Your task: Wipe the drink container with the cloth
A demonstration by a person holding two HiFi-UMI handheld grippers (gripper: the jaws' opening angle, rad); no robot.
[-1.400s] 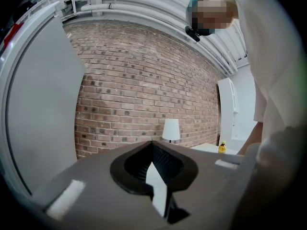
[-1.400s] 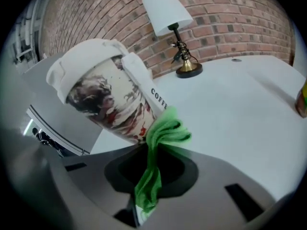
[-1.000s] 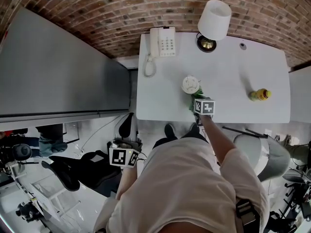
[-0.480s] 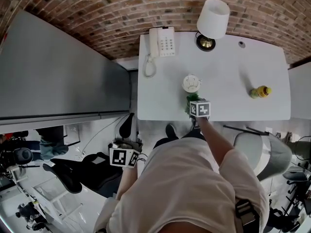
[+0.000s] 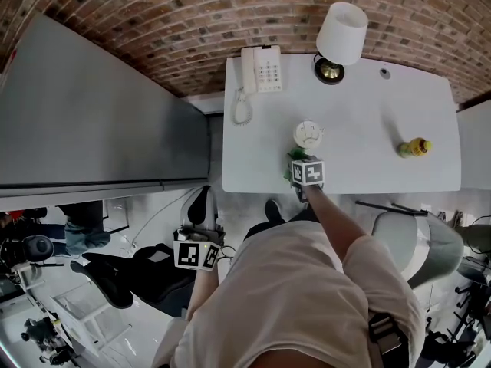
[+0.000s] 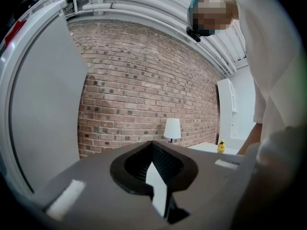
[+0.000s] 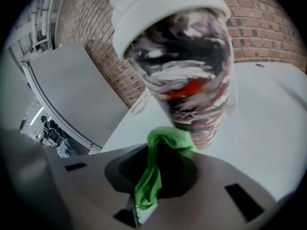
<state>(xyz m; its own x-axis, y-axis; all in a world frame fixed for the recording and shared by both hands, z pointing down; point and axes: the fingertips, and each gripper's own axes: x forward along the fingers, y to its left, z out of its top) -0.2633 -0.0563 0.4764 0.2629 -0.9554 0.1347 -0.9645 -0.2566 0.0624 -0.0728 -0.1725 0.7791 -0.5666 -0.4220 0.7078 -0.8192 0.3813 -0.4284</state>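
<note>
The right gripper [image 7: 160, 150] is closed on the green cloth [image 7: 149, 181], which touches the drink container [image 7: 184, 80]. The left gripper [image 6: 154, 169] is closed and empty.

The head view looks steeply down from above the person's shoulders onto the white rectangular table [image 5: 368, 129] against the red brick wall [image 5: 153, 14], far enough off to take in the whole top. The left gripper [image 6: 154, 157] is off the table beside the person. Its view faces the wall roughly level and from afar, sharing the white-shaded lamp [image 5: 341, 33] and small yellow bottle [image 5: 414, 147] with the head view. The right gripper [image 7: 160, 150] view sits low over the tabletop, tilted up. Very close before it is the white-lidded patterned cup [image 5: 308, 135], which the head view also shows, and the green cloth [image 7: 148, 176] fills its foreground.
</note>
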